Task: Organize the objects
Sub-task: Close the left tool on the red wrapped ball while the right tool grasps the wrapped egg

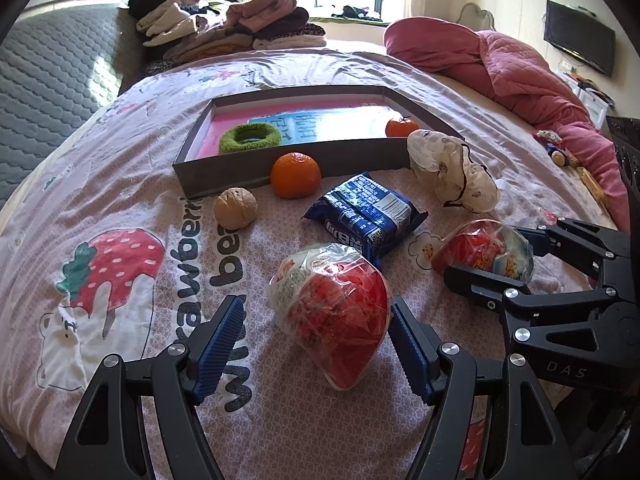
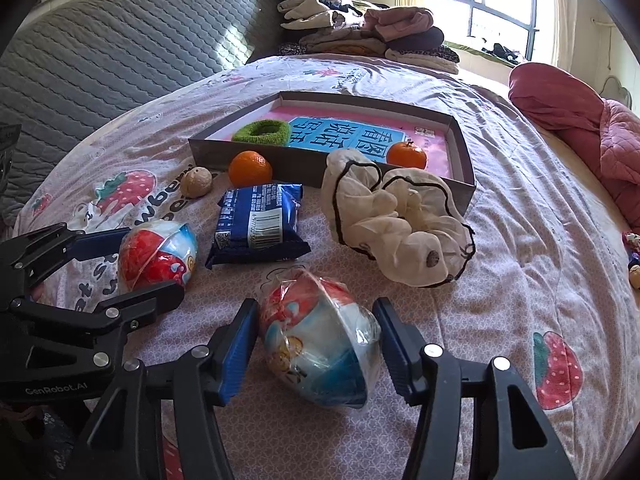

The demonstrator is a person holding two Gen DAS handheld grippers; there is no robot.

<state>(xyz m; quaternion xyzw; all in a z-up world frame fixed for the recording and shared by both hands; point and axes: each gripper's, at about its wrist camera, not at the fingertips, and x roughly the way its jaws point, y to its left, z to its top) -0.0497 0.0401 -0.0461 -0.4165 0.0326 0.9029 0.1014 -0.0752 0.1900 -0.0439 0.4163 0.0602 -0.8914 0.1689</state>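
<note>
Television (image 1: 580,36) shows only in left view; both tools (image 1: 316,344) (image 2: 316,344) gape around wrapped balls, ungripped

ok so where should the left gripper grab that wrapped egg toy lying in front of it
Across the middle of the wrapped egg toy, where it is widest. It lies on its side on the bedsheet, long axis running away, already between the open left gripper, so come from above and behind.

A ring (image 1: 249,136) and an orange (image 1: 401,127) are placed in the box (image 1: 288,166); another orange (image 1: 295,175) sits before it.
</note>
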